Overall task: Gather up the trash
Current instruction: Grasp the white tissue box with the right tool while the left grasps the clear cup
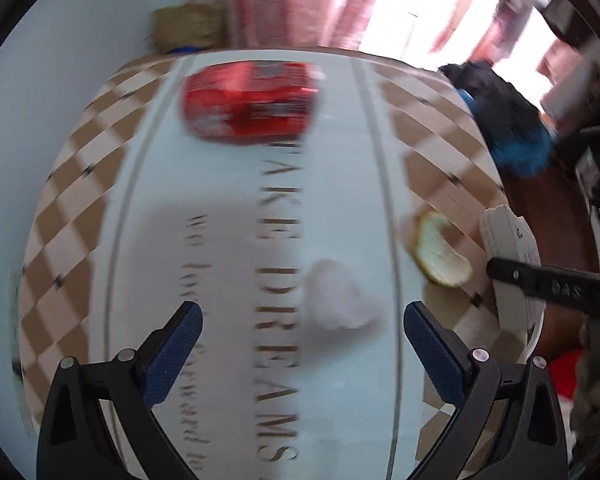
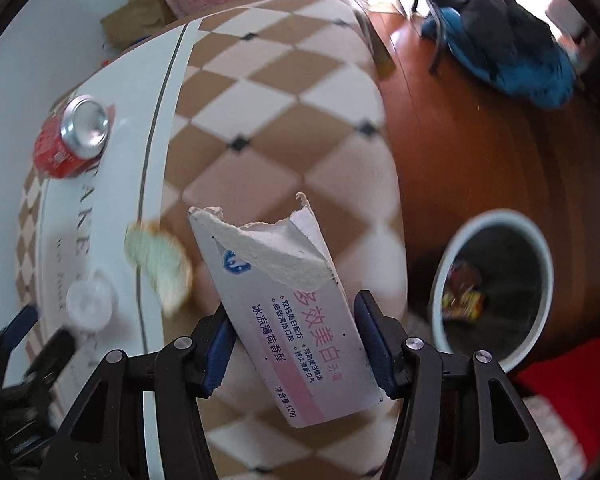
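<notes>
We see right gripper (image 2: 296, 344) clamped on torn box (image 2: 284, 300), left gripper (image 1: 302, 344) wide open (empty), over tissue (image 1: 336, 300), bin (image 2: 496, 280) nearby.

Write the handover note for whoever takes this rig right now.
Right claw: shut on the torn toothpaste box, held above the table edge, not yet over the bin.
Left claw: open, empty, above the table, the crumpled tissue just ahead between its fingers.
On the table: red can lying on its side at the far end, peel near the right edge.
Done: some wrappers already in the bin.
Left: drop the box, then tissue, peel and can.
</notes>
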{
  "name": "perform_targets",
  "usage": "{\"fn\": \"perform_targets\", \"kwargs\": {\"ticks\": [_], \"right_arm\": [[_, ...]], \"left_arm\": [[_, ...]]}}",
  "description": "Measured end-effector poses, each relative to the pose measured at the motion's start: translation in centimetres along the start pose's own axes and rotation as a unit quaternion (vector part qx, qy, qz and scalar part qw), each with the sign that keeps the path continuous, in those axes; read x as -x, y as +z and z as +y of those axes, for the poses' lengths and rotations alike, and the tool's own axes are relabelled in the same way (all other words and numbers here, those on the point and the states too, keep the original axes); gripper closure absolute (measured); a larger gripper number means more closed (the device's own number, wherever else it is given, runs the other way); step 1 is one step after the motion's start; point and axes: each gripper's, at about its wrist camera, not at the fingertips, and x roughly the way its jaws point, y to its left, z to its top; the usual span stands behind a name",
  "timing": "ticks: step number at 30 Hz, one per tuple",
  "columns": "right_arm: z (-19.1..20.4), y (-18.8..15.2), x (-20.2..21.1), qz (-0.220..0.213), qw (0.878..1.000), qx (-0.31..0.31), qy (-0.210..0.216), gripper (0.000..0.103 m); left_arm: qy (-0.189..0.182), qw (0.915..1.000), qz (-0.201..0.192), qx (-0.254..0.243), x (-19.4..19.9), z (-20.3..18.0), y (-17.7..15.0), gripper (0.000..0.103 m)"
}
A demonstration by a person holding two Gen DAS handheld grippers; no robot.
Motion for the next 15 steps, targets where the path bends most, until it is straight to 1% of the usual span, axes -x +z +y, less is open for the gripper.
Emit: {"fn": "perform_targets", "kwargs": {"ticks": [1,3,5,7,9,10,11,12,14,15], "right_arm": [[-0.3,-1.5,0.2,-0.003,1.0,-0.006,0.002,0.044],[-0.2,-2.6,0.5,-0.009,1.0,-0.01,0.001,0.044],[0.1,-3.3,0.4,-0.009,1.0,-0.013,-0.003,0.043],[0.5,-4.2,0.1,-0.012,1.0,-0.018,0.001,0.043],[0.9,-4.8,-0.1,-0.011,1.0,-0.024,0.007,0.042],[1.2,-4.8,-0.1,-0.011,1.0,-0.025,0.008,0.042],[1.3,-5.0,-0.1,-0.014,1.0,-0.023,0.006,0.042],[1.5,-5.2,-0.2,-0.015,1.0,-0.019,0.003,0.042],[1.6,-5.4,-0.4,-0.018,1.0,-0.015,-0.002,0.042],[1.7,-5.5,-0.4,-0.02,1.0,-0.01,-0.006,0.045]], "left_arm": [[-0.001,0.9998,0.003,-0.018,-0.5,-0.8,0.2,0.001],[0.009,0.9983,0.007,-0.058,-1.4,-2.5,0.3,0.001],[0.028,0.9957,0.009,-0.088,-2.2,-3.6,0.3,0.011],[0.046,0.9931,0.015,-0.106,-2.9,-3.9,0.4,0.043],[0.05,0.9922,0.025,-0.111,-3.5,-3.7,0.3,0.053],[0.042,0.9932,0.022,-0.106,-3.3,-3.4,0.0,0.061],[0.044,0.9937,0.02,-0.102,-3.2,-3.2,0.0,0.065],[0.048,0.9936,0.018,-0.1,-3.0,-3.1,0.0,0.066],[0.044,0.9944,0.016,-0.095,-2.7,-2.8,-0.1,0.066],[0.047,0.9947,0.012,-0.09,-2.5,-2.6,-0.1,0.066]]}}
